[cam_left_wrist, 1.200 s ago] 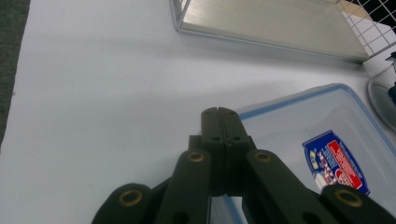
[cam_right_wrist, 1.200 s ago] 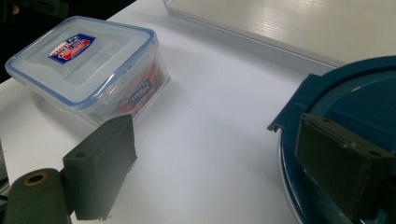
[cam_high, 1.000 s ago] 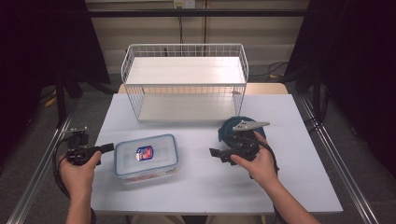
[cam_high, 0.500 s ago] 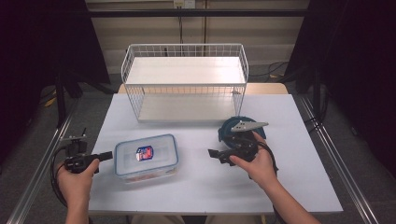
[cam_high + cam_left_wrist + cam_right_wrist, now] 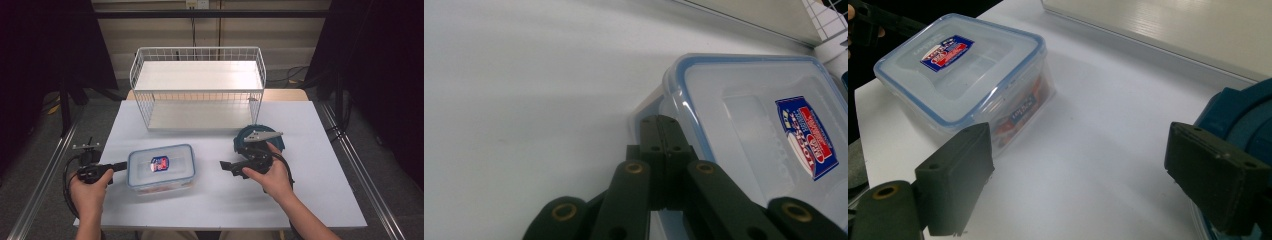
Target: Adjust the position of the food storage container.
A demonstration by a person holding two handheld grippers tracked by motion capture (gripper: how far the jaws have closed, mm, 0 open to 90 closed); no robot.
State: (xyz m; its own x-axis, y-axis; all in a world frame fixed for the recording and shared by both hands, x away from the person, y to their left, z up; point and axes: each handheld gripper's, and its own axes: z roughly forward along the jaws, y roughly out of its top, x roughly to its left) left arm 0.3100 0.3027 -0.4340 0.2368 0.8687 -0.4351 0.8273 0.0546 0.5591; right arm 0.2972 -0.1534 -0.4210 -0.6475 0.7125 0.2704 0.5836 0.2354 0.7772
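Observation:
A clear plastic food box with a blue-rimmed lid and a red and blue label stands on the white table, left of centre. My left gripper is shut, with nothing between its jaws. Its tips lie against or just short of the box's left side, under the lid rim. My right gripper is to the right of the box, points at it and is open and empty. In the right gripper view the box lies ahead of the wide jaws, well apart from them.
A white wire basket with two shelves stands at the back of the table. A round blue object sits just behind my right hand, beside the right jaw. Metal rails run along both table sides.
My left gripper has slid a little toward the near edge, staying by the box's left side. The right gripper and the box have not moved.

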